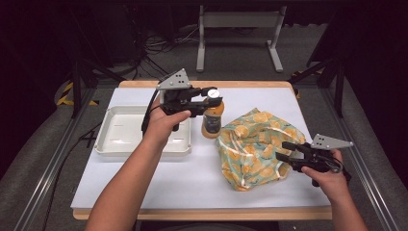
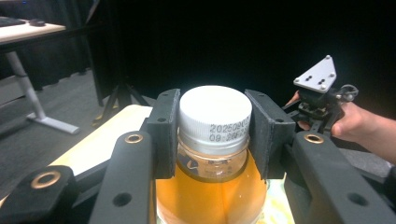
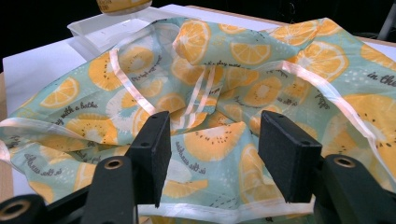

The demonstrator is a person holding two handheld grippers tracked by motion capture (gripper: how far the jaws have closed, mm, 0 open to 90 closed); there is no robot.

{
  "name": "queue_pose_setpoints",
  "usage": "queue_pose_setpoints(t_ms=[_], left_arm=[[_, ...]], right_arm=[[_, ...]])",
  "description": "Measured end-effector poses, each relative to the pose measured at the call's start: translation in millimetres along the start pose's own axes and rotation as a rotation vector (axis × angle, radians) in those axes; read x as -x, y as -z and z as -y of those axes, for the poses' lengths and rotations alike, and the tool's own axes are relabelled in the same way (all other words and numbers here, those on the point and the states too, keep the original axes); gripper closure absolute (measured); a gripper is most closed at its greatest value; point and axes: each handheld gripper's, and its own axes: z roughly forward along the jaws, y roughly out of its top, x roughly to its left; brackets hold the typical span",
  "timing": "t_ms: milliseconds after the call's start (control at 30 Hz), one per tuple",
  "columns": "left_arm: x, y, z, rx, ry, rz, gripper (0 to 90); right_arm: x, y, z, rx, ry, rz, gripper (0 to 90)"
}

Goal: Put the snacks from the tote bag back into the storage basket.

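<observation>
Left tool [image 2: 214, 135] pinches the bottle [image 2: 212, 158] cap, date stamp showing; right tool [image 3: 219, 154] spread, seemingly straddling the bag [image 3: 243, 84].

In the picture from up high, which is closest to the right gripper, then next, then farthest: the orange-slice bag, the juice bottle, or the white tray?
From the right gripper:
1. Orange-slice bag: right at its jaws, on the table's right side.
2. Juice bottle: mid-table, beyond the bag, held by the left gripper.
3. White tray: far over on the left.
</observation>
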Motion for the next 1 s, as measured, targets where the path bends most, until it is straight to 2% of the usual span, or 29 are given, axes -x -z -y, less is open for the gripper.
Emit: queue_pose_setpoints(t_ms=[367,1000], left_arm=[[-18.6,32.4,11.9,-0.002,0.015,-0.064,58.1],[-40.0,60.9,27.6,0.002,0.046,-0.087,58.1]], right_arm=[[-1.1,-2.3,0.4,-0.01,0.006,0.0,45.1],[-1.9,-2.8,0.8,-0.013,0.011,0.007,45.1]])
